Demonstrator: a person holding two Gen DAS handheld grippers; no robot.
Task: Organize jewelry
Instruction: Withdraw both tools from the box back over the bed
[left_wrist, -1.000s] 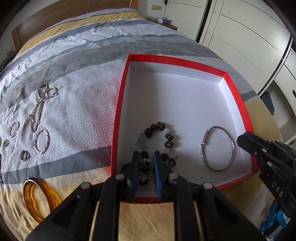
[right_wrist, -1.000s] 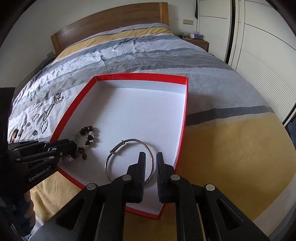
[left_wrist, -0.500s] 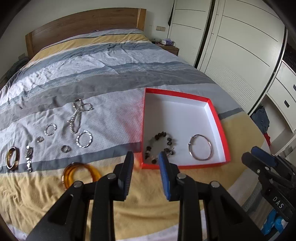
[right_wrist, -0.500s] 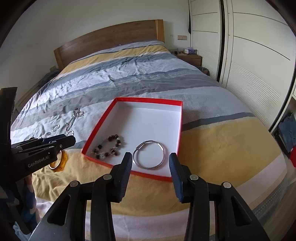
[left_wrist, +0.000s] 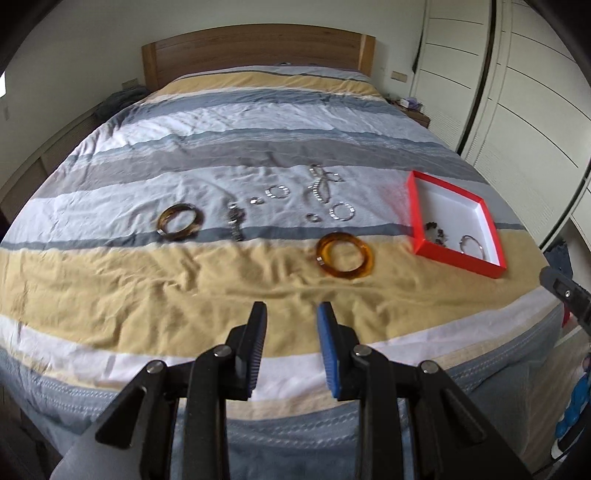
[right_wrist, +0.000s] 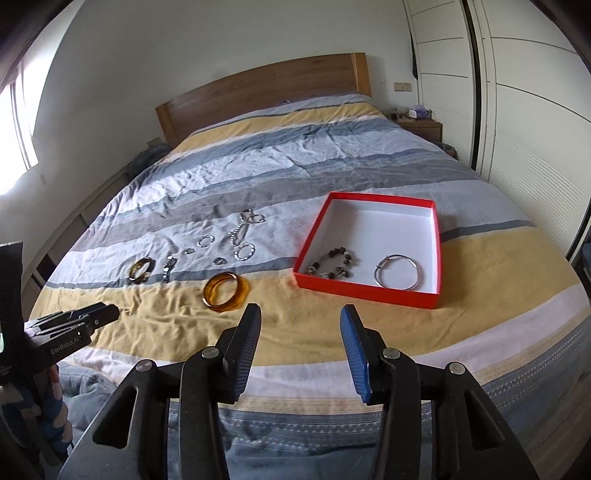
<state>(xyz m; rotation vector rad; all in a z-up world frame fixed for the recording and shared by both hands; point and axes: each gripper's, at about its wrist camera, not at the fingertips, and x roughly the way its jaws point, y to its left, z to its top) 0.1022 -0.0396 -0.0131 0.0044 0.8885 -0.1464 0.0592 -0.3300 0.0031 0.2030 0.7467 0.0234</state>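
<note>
Red box (right_wrist: 369, 290) is holding a beaded bracelet (right_wrist: 332, 263) and silver bangle (right_wrist: 398, 271); amber bangles, rings and chain are lying outside; both tongs are hanging empty, the right's jaws opening.

I'm working in someone's bedroom, plain home setup. There's a big bed (right_wrist: 332, 155) with a wooden headboard (right_wrist: 266, 92) and a striped duvet in yellow, grey and white. White built-in wardrobe doors (right_wrist: 517, 92) run along the right wall, a small nightstand (right_wrist: 421, 127) sits in the corner by the headboard, and daylight comes from a window (right_wrist: 18, 122) on the left.
</note>
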